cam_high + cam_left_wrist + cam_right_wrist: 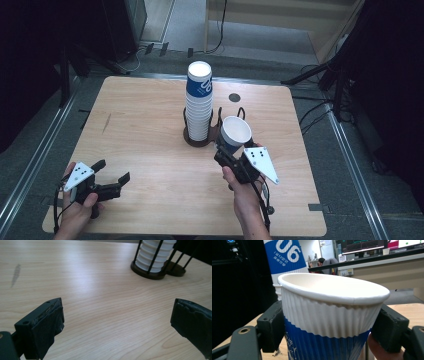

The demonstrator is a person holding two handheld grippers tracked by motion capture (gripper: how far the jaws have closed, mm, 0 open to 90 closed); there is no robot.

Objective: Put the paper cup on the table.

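A tall stack of blue and white paper cups [199, 100] stands in a black wire holder [200, 140] at the middle of the wooden table [150, 125]. Just right of the stack, my right gripper [231, 149] is shut on a single blue and white ribbed paper cup [235, 132], mouth up and tilted. In the right gripper view the cup [329, 315] sits squeezed between both pads [272, 327], with the stack [284, 257] behind it. My left gripper [112, 172] stands open near the table's front left corner, nothing between its fingers [47, 325]; the holder's base [152, 270] lies far ahead of it.
A second wire ring [240, 114] of the holder stands beside the stack. A small dark round disc [234, 97] is set in the table behind the holder. A dark streak [106, 123] marks the wood at the left. Metal rails and tripod legs flank the table.
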